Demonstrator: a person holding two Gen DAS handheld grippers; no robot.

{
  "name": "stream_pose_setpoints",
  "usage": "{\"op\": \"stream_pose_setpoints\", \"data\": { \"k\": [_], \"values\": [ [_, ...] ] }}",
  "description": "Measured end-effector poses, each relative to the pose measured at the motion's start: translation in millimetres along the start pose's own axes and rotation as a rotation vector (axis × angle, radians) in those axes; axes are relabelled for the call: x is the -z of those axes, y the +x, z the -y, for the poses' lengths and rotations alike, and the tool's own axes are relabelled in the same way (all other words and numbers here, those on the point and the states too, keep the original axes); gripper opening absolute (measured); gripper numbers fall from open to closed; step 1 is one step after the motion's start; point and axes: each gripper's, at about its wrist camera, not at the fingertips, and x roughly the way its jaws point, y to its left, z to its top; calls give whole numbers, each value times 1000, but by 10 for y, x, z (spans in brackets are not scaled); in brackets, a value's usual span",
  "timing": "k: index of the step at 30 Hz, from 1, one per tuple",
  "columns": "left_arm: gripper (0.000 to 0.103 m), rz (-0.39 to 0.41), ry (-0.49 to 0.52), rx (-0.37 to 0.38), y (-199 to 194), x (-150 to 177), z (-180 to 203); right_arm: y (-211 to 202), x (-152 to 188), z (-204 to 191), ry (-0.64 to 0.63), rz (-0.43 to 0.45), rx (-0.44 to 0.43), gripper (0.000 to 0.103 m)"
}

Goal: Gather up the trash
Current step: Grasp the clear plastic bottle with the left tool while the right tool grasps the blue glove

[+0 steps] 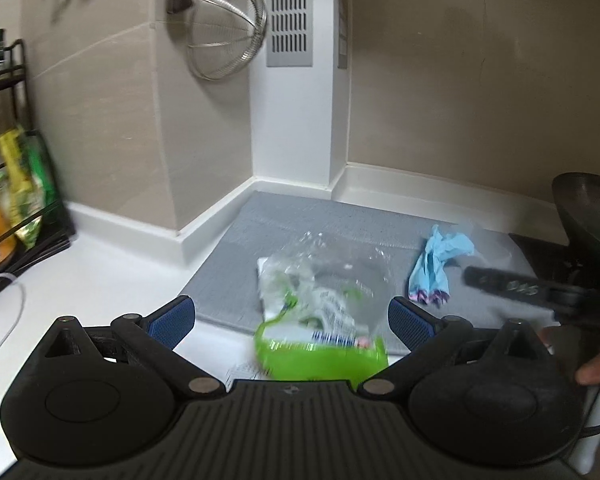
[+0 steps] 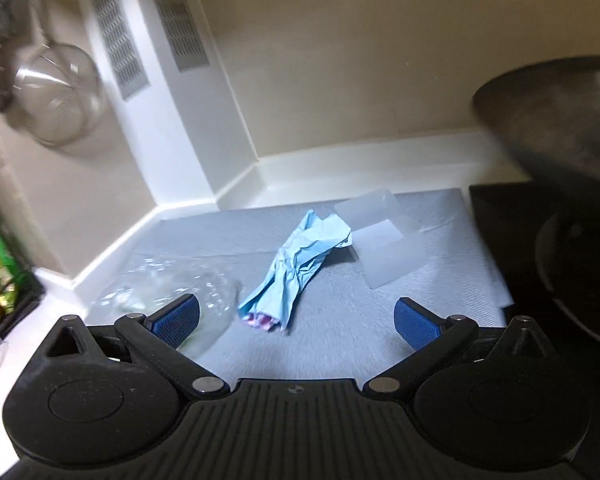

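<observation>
A crumpled clear plastic bag with a green and white printed part [image 1: 320, 320] lies at the front edge of a grey mat [image 1: 240, 248], straight ahead of my open left gripper [image 1: 292, 320]. A crumpled light blue wrapper [image 1: 436, 264] lies further right on the mat. In the right wrist view the blue wrapper [image 2: 292, 272] lies just ahead of my open, empty right gripper [image 2: 298, 322], a little left of its middle. A clear plastic piece [image 2: 380, 236] lies beside the wrapper's far end. The clear bag [image 2: 172, 284] shows at the left fingertip.
A black wok [image 2: 560, 120] stands on a black stove [image 2: 500, 216] at the right. A wire strainer [image 1: 228, 28] hangs on the tiled wall. A black rack with jars and packets [image 1: 12, 208] stands at the left on the white counter [image 1: 100, 280].
</observation>
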Motion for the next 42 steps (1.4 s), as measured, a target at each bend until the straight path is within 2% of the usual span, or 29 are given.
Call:
{"op": "stream_pose_setpoints", "data": {
  "k": [9, 13, 15, 18, 22, 23, 24, 25, 26, 27, 30, 36, 38, 42],
  "values": [
    [103, -58, 45, 30, 794, -247, 89, 773, -71, -151, 3, -58, 80, 103],
    [103, -74, 4, 34, 1102, -378, 29, 985, -35, -236, -32, -67, 95, 103],
    [103, -113, -36, 61, 1320, -454, -24, 1043, -6, -245, -27, -71, 107, 103],
    [103, -157, -56, 51, 1626, -492, -35, 1094, 45, -252, -41, -58, 115, 103],
    [100, -273, -63, 61, 1997, -478, -24, 1111, 62, -256, -54, -58, 104, 103],
    [82, -275, -73, 59, 2020, -466, -22, 1100, 64, -234, -48, -55, 92, 102],
    [46, -272, -86, 54, 2022, -459, -26, 1077, 69, -220, -47, -53, 88, 93],
    [32, -277, -109, 60, 2023, -461, -46, 1068, 72, -227, -64, -50, 101, 69],
    [11, -275, -141, 78, 2005, -465, -78, 1066, 72, -245, -92, -50, 111, 53],
    [3, -261, -167, 95, 1961, -472, -108, 1058, 72, -254, -113, -50, 119, 28],
    [1, -188, -169, 115, 1730, -542, -148, 1030, 65, -215, -96, -35, 117, 26],
    [0, -48, -208, 147, 1161, -689, -359, 833, 8, -182, -76, 94, 92, 26],
    [0, -43, -203, 119, 1119, -696, -414, 825, 2, -176, -64, 97, 73, 26],
    [0, -99, -253, 94, 1178, -627, -548, 877, 24, -173, -65, 63, 65, 26]
  ]
}}
